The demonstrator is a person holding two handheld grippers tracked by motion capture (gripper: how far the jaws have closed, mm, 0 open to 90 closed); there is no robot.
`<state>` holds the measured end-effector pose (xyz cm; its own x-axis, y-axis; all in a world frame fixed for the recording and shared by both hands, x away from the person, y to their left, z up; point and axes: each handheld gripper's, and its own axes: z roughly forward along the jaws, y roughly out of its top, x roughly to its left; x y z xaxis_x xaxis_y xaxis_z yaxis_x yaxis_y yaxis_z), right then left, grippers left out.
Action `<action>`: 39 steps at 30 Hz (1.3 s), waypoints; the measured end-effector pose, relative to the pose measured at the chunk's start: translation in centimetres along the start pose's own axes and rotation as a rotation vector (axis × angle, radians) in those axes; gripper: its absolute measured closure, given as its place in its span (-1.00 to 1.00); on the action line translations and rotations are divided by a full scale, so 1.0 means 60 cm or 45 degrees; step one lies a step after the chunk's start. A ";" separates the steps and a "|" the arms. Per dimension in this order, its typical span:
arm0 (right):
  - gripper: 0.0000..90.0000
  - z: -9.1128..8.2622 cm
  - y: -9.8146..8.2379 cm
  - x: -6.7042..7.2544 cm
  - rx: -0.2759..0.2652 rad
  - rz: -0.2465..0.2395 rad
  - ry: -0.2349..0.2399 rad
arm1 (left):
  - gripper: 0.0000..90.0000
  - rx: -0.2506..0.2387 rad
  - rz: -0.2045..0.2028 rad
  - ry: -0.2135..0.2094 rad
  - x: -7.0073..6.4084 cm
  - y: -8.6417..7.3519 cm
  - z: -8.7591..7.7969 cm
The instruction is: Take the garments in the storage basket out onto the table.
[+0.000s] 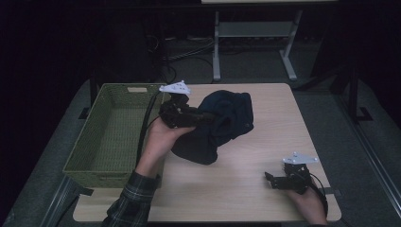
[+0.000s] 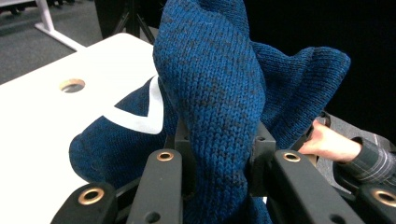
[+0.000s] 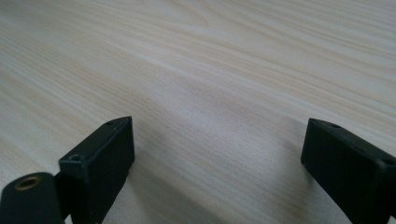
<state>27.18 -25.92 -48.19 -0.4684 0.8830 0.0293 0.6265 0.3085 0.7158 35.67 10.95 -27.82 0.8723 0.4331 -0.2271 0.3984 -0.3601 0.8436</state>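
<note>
High view | left gripper is clamping a bunched blue knit sweater at table centre | right gripper, jaws wide, is idling at 5 o'clock | next: likely carrying it toward 9 o'clock into wicker basket

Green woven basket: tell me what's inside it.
Nothing shows inside the green woven basket: its visible floor is bare weave. The left gripper, its cable and the forearm cover part of the right wall, and the near wall hides the nearest floor strip.

knit wool-like sweater — matt wood table
</note>
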 end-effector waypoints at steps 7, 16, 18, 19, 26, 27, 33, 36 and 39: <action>-0.79 0.000 0.000 0.000 0.001 0.002 0.000 | 0.60 0.036 -0.045 -0.001 0.002 -0.030 0.049; -0.79 0.000 0.000 0.000 0.001 -0.001 0.005 | 0.60 0.082 -0.111 -0.019 0.007 -0.070 0.116; -0.79 0.000 0.000 0.000 0.001 -0.003 0.003 | 0.60 0.092 -0.122 -0.018 0.008 -0.077 0.131; -0.79 0.000 0.000 0.000 0.001 -0.003 0.003 | 0.60 0.097 -0.129 -0.018 0.008 -0.081 0.139; -0.79 0.000 0.000 0.000 0.005 -0.001 0.001 | 0.60 0.147 -0.158 -0.015 0.014 -0.105 0.186; -0.79 0.000 0.000 0.000 0.005 -0.001 0.001 | 0.60 0.143 -0.171 -0.023 0.016 -0.109 0.191; -0.79 0.000 0.000 0.001 0.006 -0.002 0.004 | 0.60 0.162 -0.204 -0.014 0.023 -0.123 0.211; -0.79 0.000 0.000 0.001 0.005 -0.002 0.004 | 0.60 0.184 -0.210 -0.021 0.024 -0.134 0.227; -0.79 0.000 0.000 0.000 0.004 -0.003 0.003 | 0.61 0.223 -0.198 -0.008 0.024 -0.141 0.240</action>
<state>27.17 -25.89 -48.21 -0.4714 0.8814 0.0291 0.6274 0.3120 0.7134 37.66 2.72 -42.31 0.7979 0.4896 -0.3515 0.5710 -0.4272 0.7010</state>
